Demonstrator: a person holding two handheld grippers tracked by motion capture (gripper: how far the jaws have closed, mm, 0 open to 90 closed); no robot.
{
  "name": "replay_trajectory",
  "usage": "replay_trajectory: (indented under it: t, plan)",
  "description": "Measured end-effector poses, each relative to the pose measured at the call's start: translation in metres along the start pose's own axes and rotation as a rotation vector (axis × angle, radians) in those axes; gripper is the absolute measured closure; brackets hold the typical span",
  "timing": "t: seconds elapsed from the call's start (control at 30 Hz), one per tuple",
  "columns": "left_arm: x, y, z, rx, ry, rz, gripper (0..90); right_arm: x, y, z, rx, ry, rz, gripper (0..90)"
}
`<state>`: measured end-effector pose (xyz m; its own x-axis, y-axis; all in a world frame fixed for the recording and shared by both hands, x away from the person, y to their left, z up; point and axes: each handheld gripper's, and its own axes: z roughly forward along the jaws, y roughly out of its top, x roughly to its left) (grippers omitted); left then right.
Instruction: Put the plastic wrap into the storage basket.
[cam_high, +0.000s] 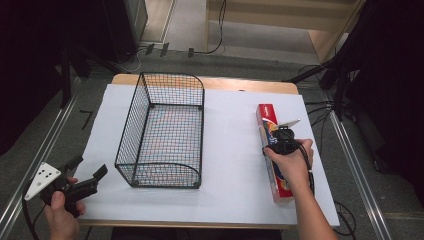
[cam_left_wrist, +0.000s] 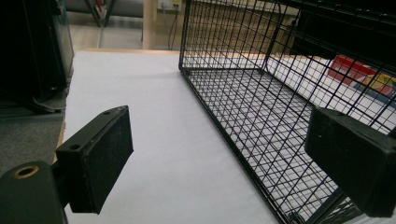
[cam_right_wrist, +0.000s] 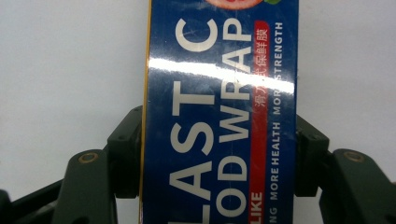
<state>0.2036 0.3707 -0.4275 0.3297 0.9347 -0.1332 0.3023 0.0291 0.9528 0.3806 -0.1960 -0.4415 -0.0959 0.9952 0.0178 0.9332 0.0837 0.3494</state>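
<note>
A long blue and red plastic wrap box (cam_high: 269, 122) lies flat on the right side of the white table, pointing away from me. My right gripper (cam_high: 281, 144) comes down over its middle, and in the right gripper view both jaws press against the long sides of the box (cam_right_wrist: 219, 93), shut on it. A black wire basket (cam_high: 127, 132) stands empty in the middle of the table. My left gripper (cam_high: 89, 166) hovers open at the front left corner, just short of the basket (cam_left_wrist: 261, 116), with nothing between its pads (cam_left_wrist: 105, 158).
The white sheet (cam_high: 230, 150) covers a wooden table whose far edge (cam_high: 250, 85) shows. Dark stands and cables crowd the floor on both sides. A metal rail (cam_high: 357, 170) runs along the right.
</note>
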Motion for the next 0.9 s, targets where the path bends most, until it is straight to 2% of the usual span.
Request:
replay_trajectory:
  t: [0.13,0.67,0.9]
  plan:
    - [-0.0005,0.0001,0.0000,0.002,0.001,0.005,8.0,-0.0003,0.0029,0.0017,0.021,-0.001,-0.002,36.3]
    - [0.0032,-0.0003,0.0000,0.000,0.005,-0.011,8.0,0.0007,0.0038,0.0009,0.028,-0.011,-0.001,41.7]
    - [0.0036,-0.0007,0.0001,0.001,0.005,-0.012,8.1,0.0026,0.0047,0.0005,0.022,-0.038,-0.039,42.3]
